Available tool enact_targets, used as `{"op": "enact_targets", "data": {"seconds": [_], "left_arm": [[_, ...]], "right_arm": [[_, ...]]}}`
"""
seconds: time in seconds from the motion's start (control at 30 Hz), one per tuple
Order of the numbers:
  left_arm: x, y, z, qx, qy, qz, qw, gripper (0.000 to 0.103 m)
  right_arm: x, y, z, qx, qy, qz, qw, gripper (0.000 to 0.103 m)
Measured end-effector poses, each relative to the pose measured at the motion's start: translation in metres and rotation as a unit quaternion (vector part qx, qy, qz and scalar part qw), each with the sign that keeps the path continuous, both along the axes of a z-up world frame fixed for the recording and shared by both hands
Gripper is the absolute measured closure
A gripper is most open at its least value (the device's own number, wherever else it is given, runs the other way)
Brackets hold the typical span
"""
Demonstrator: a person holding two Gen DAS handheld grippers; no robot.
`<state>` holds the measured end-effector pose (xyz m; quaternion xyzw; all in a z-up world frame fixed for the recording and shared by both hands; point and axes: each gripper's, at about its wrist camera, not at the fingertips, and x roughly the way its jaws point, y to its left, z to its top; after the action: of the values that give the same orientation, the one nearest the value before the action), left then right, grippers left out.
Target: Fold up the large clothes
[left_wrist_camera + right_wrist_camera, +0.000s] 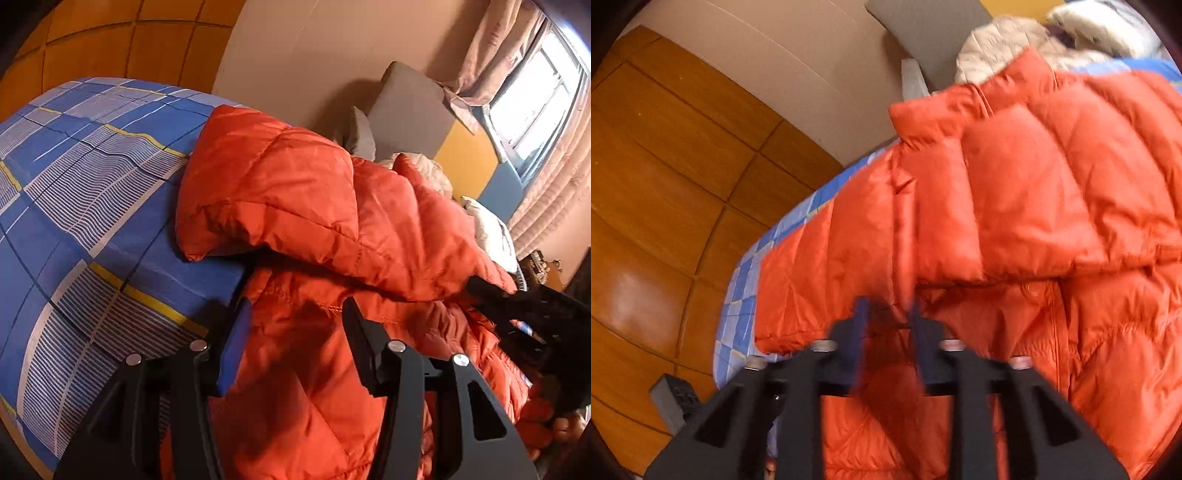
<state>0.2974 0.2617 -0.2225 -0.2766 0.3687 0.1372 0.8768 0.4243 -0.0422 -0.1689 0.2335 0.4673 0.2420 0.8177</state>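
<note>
Orange puffer jacket [295,206] is lying across the blue plaid bedspread [92,177], long axis running toward the pillows. Left gripper [291,321] is hovering half-spread above its hem; right gripper [886,317] is pinching a fabric ridge.

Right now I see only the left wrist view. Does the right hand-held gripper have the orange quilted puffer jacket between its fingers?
Observer: Yes. In the right wrist view, the right hand-held gripper looks closed on a fold of the orange quilted puffer jacket, though the picture is blurred.
Operator: Where is the collar?
Observer: The stand-up collar lies at the far end, next to a beige quilted garment.
Operator: Is anything on the floor on that side?
Observer: A small grey box lies on the brown wooden floor beside the bed.
</note>
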Motion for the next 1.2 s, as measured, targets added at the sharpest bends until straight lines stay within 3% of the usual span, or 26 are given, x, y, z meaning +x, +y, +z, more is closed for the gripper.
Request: {"op": "enact_targets", "data": {"seconds": [0.2,0.47,0.7,1.07,1.2], "left_arm": [[0.022,0.0,-0.002,0.007,0.02,0.017,0.9996,0.05],[0.04,0.0,0.0,0.019,0.035,0.03,0.9988,0.046],[0.056,-0.002,-0.003,0.037,0.055,0.026,0.9975,0.046],[0.057,0.003,-0.008,0.049,0.076,0.035,0.9953,0.047],[0.048,0.004,0.006,0.06,0.057,0.04,0.9958,0.047]], "right_arm": [[-0.004,-0.021,0.03,-0.04,-0.057,-0.024,0.997,0.097],[0.006,-0.089,0.056,-0.074,-0.104,-0.093,0.987,0.098],[0.007,-0.148,0.042,-0.096,-0.09,-0.152,0.98,0.098],[0.006,-0.184,-0.003,-0.13,-0.032,-0.199,0.971,0.098],[0.007,-0.184,-0.011,-0.136,-0.021,-0.201,0.97,0.098]]}}
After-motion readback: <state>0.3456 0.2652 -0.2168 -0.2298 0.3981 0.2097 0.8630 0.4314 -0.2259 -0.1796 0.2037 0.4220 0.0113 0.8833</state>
